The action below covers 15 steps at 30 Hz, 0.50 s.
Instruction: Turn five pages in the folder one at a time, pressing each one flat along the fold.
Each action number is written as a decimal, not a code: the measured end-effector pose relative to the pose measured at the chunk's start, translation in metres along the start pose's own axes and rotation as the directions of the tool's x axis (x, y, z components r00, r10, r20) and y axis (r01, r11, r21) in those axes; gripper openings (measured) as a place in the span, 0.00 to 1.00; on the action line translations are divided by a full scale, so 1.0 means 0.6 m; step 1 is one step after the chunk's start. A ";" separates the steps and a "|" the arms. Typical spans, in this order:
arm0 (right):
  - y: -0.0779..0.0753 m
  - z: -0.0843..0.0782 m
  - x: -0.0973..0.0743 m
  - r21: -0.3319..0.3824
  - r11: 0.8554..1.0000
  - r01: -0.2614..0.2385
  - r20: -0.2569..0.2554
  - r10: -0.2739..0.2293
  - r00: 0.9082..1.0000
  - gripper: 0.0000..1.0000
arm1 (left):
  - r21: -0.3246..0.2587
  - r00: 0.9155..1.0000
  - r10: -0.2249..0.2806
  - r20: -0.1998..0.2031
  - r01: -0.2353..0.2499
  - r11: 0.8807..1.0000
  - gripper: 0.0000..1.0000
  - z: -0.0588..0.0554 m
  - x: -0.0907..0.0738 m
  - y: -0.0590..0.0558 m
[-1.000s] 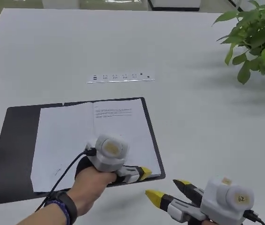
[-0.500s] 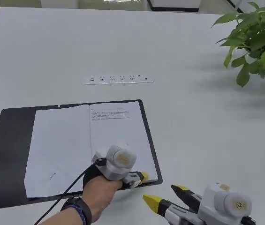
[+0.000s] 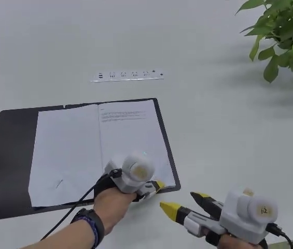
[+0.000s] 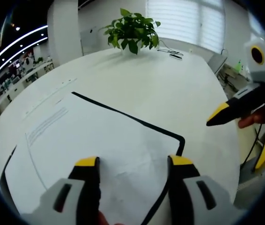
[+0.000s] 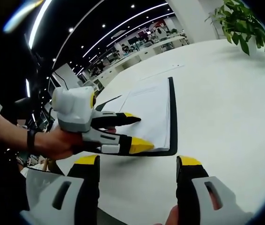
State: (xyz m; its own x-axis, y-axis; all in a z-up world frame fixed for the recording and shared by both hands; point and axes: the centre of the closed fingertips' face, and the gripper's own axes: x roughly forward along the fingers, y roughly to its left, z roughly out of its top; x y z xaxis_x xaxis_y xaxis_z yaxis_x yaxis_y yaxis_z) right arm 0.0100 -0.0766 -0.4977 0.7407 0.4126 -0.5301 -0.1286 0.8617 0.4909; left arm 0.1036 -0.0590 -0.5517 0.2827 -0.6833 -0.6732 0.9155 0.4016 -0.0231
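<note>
**Left gripper [image 3: 154, 188] spread at the near right corner of the open folder [image 3: 11, 155]**

The black folder lies open and flat on the white table [image 3: 229, 129], a little to the left of the person. Two white pages are showing. The right page [image 3: 133, 140] has a few printed lines at its top, and the left page [image 3: 66, 150] is almost blank.

The left gripper is at the near right corner of the right page. Its two yellow-tipped jaws stand apart and nothing is between them. In the left gripper view one jaw is above the paper and the other is near the black edge of the cover. It cannot be told whether the tips touch the page.

The right gripper [image 3: 182, 203] is over bare table, just beside that same corner and apart from the folder. Its jaws are also spread and hold nothing, and they point toward the left gripper.

A white power strip [image 3: 127, 75] lies beyond the folder. A green plant [image 3: 283, 36] stands at the far right.
</note>
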 end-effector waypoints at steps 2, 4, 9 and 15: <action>-0.004 0.005 0.004 -0.003 1.000 0.000 0.005 0.000 1.000 0.65 | -0.005 1.000 0.000 0.006 0.000 1.000 0.55 0.001 -0.001 0.004; -0.006 0.011 0.009 -0.005 1.000 0.000 0.008 0.000 1.000 0.64 | -0.015 1.000 0.005 0.011 -0.005 1.000 0.51 0.002 -0.002 0.009; -0.006 0.021 0.019 -0.018 1.000 -0.014 0.014 0.015 1.000 0.64 | -0.032 1.000 0.000 0.019 0.001 0.999 0.49 0.002 -0.004 0.012; -0.015 0.055 0.045 -0.024 0.999 -0.029 0.043 0.030 0.999 0.62 | -0.066 1.000 -0.014 0.028 0.016 0.998 0.47 0.007 -0.006 0.014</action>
State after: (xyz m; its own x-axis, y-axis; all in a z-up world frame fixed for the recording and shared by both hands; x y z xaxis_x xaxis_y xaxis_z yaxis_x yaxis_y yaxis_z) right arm 0.0532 -0.0831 -0.4935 0.7641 0.4251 -0.4852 -0.1655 0.8562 0.4894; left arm 0.1113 -0.0555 -0.5463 0.2777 -0.7055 -0.6521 0.8989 0.4302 -0.0826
